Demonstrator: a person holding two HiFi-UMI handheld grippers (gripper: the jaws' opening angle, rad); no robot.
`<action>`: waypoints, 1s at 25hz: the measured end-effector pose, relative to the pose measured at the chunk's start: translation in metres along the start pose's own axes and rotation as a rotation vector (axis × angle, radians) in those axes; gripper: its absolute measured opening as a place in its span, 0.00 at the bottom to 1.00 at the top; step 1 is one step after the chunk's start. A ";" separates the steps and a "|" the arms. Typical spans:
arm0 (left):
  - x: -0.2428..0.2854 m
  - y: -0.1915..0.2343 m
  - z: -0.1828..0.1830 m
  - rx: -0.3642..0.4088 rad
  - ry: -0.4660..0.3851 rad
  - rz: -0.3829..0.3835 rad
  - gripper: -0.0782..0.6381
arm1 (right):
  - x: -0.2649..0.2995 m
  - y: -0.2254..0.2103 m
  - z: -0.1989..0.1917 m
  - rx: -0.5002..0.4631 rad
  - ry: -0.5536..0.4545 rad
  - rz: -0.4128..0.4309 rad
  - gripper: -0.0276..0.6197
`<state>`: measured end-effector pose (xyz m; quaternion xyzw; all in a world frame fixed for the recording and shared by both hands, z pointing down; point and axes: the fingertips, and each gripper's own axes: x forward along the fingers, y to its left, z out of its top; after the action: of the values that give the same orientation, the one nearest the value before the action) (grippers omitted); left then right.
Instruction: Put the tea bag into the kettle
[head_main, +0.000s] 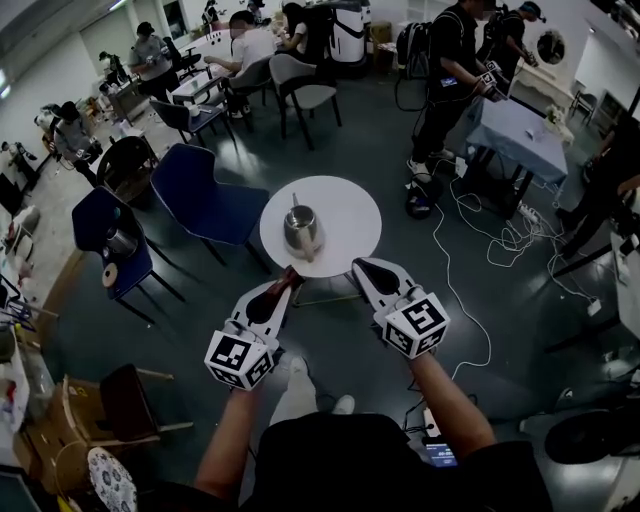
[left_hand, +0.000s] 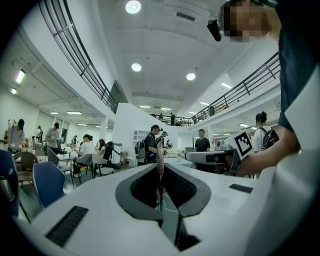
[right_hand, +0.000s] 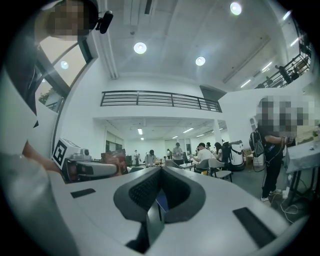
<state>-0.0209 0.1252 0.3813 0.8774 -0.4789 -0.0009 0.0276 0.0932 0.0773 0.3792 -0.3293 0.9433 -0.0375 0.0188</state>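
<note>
Round white table (head_main: 350, 215) is seen at centre in the head view, on a dark floor. Blue chair (head_main: 205, 198) is parked just beside it on the left. White cable (head_main: 455, 270) is strewn over the floor on the right.

Metal kettle (head_main: 302, 230) is stood upright on the table, left of its middle, handle raised. Whether a lid is fitted cannot be told.

Both grippers are held side by side at the table's near rim, apart from each other and from the kettle.

Left gripper (head_main: 281, 286) is clamped on the tea bag (head_main: 291, 273). In the left gripper view the jaws are pressed onto a thin reddish packet, seen edge-on and sticking up past the tips. The packet is located at the near rim, close to the kettle, not in it.

Right gripper (head_main: 361, 266) is closed with nothing gripped. Its jaws are seen brought together in the right gripper view.
</note>
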 end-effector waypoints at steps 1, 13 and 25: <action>0.001 0.002 0.000 0.000 -0.001 0.003 0.16 | 0.001 -0.001 0.000 -0.001 0.000 0.000 0.07; 0.023 0.025 -0.002 -0.009 -0.003 -0.010 0.16 | 0.021 -0.018 -0.002 -0.008 0.005 -0.013 0.07; 0.063 0.081 0.004 -0.067 -0.027 -0.005 0.16 | 0.074 -0.051 -0.011 0.027 0.014 -0.035 0.07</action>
<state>-0.0548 0.0288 0.3826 0.8771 -0.4767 -0.0288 0.0505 0.0669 -0.0079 0.3939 -0.3455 0.9368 -0.0531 0.0160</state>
